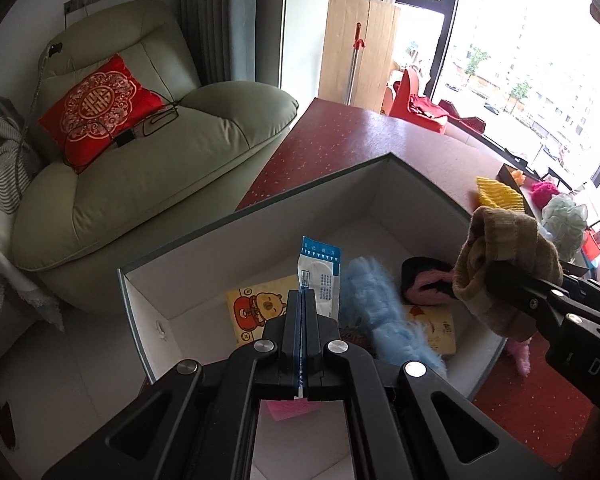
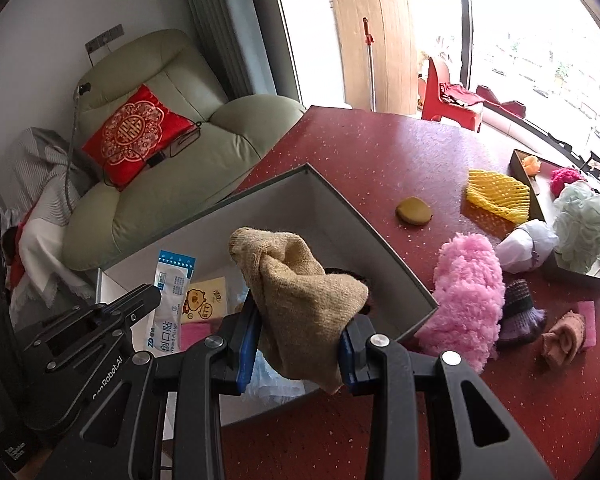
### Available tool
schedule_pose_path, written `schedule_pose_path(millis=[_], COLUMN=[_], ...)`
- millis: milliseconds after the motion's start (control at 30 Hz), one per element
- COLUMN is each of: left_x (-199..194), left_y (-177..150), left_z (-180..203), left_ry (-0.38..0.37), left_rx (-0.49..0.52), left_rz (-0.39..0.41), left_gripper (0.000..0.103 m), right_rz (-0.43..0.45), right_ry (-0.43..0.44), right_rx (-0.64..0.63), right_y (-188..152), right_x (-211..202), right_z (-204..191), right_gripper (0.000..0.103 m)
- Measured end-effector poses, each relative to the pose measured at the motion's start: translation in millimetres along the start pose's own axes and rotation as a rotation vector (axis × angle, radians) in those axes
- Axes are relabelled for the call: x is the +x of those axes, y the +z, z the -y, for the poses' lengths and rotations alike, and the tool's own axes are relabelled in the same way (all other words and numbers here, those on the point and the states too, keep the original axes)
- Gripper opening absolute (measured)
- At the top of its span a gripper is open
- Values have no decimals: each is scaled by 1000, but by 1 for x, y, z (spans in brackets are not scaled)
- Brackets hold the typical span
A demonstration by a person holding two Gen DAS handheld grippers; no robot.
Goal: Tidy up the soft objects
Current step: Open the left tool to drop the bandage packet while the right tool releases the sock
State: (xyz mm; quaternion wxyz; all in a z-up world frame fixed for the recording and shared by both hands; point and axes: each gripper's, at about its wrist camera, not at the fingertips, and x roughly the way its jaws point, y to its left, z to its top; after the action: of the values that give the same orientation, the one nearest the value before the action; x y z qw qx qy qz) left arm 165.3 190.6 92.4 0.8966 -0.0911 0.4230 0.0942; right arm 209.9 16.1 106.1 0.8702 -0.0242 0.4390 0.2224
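Note:
My left gripper is shut on a blue and white plaster packet and holds it upright over the open white box. It also shows in the right wrist view with the packet. My right gripper is shut on a tan knitted sock above the box; in the left wrist view the sock hangs over the box's right side. Inside the box lie a blue fluffy piece, a pink and black item and yellow cartoon packets.
On the red table beside the box lie a pink fluffy piece, a purple knitted item, a yellow net, a tan round pad and a tray with a pale green puff. A green armchair stands left.

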Motion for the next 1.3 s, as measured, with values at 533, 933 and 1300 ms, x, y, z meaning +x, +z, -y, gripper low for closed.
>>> schedule_pose_path(millis=[533, 933, 1300], left_x=[22, 28, 10], left_y=[0, 1, 10], left_z=[-3, 0, 3], left_ry=[5, -1, 35], left_rx=[13, 34, 42], left_rz=[-46, -70, 16], left_gripper=[0, 0, 102], right_rz=[-44, -87, 32], right_ry=[-11, 7, -23], right_rx=[-4, -6, -12], right_y=[4, 1, 6], right_x=[27, 45, 13], right_z=[-5, -7, -4], right_gripper=[37, 44, 103])
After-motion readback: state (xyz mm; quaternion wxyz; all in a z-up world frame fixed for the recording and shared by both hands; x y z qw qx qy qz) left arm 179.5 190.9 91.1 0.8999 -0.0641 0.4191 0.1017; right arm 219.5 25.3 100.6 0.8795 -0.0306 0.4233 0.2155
